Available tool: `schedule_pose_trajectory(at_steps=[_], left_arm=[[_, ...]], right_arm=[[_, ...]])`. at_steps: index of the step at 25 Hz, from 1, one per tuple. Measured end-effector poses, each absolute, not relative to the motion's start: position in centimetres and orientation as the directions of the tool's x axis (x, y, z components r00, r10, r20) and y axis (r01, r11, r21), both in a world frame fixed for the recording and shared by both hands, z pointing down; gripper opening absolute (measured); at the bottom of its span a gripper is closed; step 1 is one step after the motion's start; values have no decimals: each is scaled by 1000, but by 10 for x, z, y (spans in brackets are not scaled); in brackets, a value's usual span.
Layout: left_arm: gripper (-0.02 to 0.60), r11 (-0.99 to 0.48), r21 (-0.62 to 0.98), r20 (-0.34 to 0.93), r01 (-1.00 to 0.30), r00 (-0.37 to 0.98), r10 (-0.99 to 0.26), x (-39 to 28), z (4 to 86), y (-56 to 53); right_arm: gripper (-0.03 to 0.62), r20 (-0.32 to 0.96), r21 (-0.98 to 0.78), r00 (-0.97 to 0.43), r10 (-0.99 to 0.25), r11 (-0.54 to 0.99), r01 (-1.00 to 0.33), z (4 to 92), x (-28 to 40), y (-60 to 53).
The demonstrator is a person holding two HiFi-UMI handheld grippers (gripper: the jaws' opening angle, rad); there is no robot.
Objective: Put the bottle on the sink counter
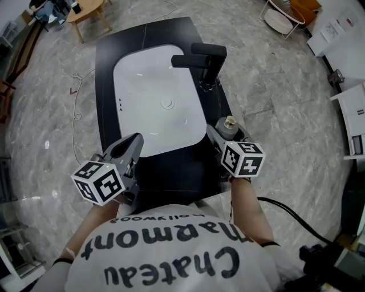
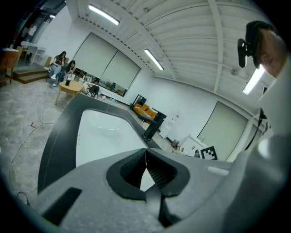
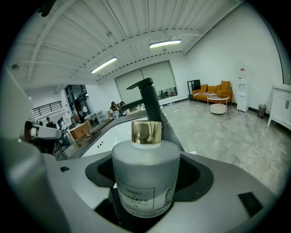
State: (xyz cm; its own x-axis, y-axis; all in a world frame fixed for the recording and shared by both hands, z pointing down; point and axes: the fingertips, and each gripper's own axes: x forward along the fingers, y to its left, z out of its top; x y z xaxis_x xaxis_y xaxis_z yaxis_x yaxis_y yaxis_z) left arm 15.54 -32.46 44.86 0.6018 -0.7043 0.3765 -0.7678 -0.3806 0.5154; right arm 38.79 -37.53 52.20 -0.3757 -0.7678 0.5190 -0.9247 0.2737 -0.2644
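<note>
- I am holding the bottle [image 3: 144, 175] in the right gripper [image 1: 223, 136]. Its fingers are clamping the frosted body from both sides, with the gold cap pointing up.
- The bottle is hanging over the narrow right-hand strip of the surface [image 1: 171, 171], close to the outer edge. I cannot tell whether its base is touching down.
- I am worrying most about that strip. If I release too far right, the base could be overhanging the edge and the bottle could drop to the floor [image 1: 274, 85]. Too far left, and it could tip into the basin [image 1: 154, 97].
- The smooth body looks slippery, so opening while tilted could be sending it over.
- The left gripper [image 1: 134, 144] is hovering at the basin's front left corner. Its fingers are pressing together on nothing, so it is offering no support.
- The surface is showing as a dark glossy slab that is carrying the white basin and a black faucet [image 1: 202, 60].
- Around it, grey marble flooring is spreading out, with a loose cable [image 1: 77, 102] lying to the left. A wooden table [image 1: 85, 11] and an orange sofa [image 3: 213, 91] are standing farther off.
</note>
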Motion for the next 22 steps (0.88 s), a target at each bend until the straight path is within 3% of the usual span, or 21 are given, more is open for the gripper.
schedule_pose_trajectory(at_steps=[22], left_arm=[[15,-438,499,329,-748,631,-702,137,435,-339]], right_arm=[[344,666,-54,-300,-683,357,-932,538,380,-352]])
